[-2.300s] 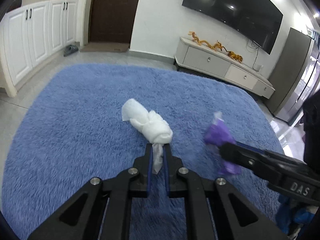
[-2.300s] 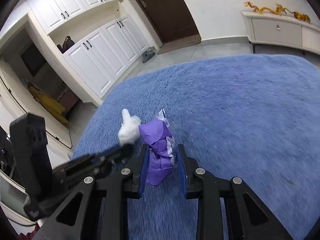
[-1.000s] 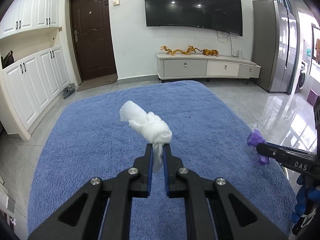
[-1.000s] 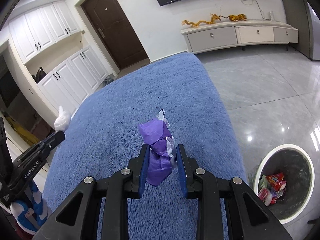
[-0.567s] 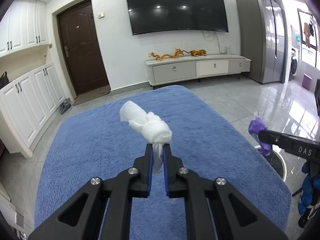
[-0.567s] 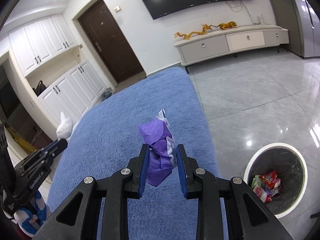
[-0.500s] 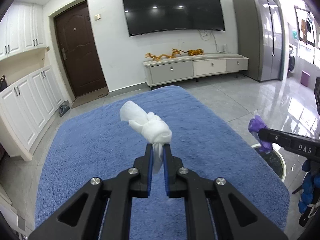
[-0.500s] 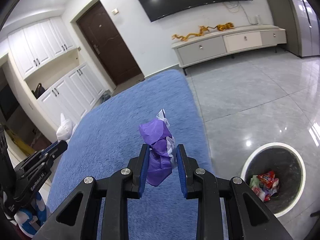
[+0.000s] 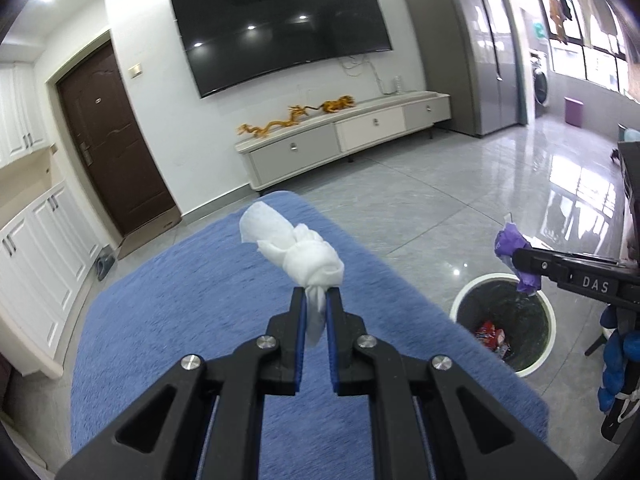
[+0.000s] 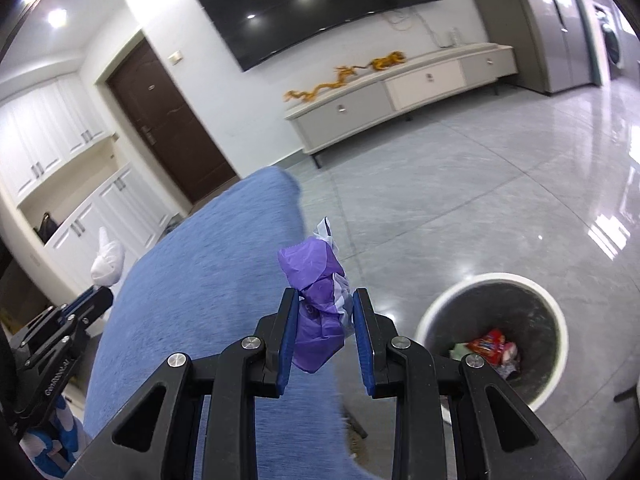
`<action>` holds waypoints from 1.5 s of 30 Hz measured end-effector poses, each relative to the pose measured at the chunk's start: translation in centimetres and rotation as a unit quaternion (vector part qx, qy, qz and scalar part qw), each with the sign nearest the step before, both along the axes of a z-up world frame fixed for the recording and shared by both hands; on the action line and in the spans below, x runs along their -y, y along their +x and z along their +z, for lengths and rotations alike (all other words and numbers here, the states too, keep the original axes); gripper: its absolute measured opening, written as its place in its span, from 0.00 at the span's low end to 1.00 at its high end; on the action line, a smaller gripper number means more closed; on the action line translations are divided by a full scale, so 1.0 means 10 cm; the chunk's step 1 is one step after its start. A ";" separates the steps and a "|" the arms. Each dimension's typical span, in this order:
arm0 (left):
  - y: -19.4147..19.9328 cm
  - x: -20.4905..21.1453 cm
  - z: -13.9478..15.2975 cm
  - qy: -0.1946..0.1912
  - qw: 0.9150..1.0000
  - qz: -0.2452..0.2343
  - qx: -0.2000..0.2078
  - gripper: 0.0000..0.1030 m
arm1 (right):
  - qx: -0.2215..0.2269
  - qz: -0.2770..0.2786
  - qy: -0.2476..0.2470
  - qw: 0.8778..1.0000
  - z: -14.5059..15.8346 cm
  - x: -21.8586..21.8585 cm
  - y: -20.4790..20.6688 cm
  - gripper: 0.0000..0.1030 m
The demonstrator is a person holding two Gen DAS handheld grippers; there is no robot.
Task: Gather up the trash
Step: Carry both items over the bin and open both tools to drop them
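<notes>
Trash held, two pieces. Left gripper (image 9: 316, 300) is pinching a white tissue wad (image 9: 298, 246) over the blue rug (image 9: 192, 308); right gripper (image 10: 325, 312) is clamping a purple wrapper (image 10: 318, 292) beside the round bin (image 10: 494, 280), itself holding wrappers, on the tiled floor (image 10: 480, 200).

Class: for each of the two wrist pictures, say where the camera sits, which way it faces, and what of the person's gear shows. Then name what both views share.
Left wrist: behind the left tongs, which pinch a tissue; faces the TV wall over the rug. The right tongs show at right.
Right wrist: behind the right tongs, which grip a purple wrapper; faces the same wall. The left tongs show at left.
Shared: bin, rug, TV, both pieces of trash.
</notes>
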State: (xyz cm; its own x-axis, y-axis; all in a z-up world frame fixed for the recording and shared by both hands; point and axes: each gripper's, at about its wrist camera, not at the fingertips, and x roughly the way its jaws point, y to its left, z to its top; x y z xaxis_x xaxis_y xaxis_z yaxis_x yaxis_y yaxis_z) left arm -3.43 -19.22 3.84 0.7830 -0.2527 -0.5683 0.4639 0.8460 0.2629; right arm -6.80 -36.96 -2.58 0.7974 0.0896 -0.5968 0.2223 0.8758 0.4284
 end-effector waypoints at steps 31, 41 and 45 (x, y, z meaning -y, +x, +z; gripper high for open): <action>0.30 2.01 -0.98 0.073 0.972 -0.149 -0.164 0.09 | -0.108 -0.145 0.063 0.982 -1.19 1.36 -0.19 0.28; 0.49 2.21 -1.14 0.030 0.949 -0.165 -0.265 0.20 | -0.130 -0.165 0.064 0.976 -1.32 1.48 -0.15 0.36; 0.52 2.18 -1.15 0.002 0.945 -0.165 -0.283 0.49 | -0.138 -0.172 0.063 0.973 -1.35 1.51 -0.16 0.40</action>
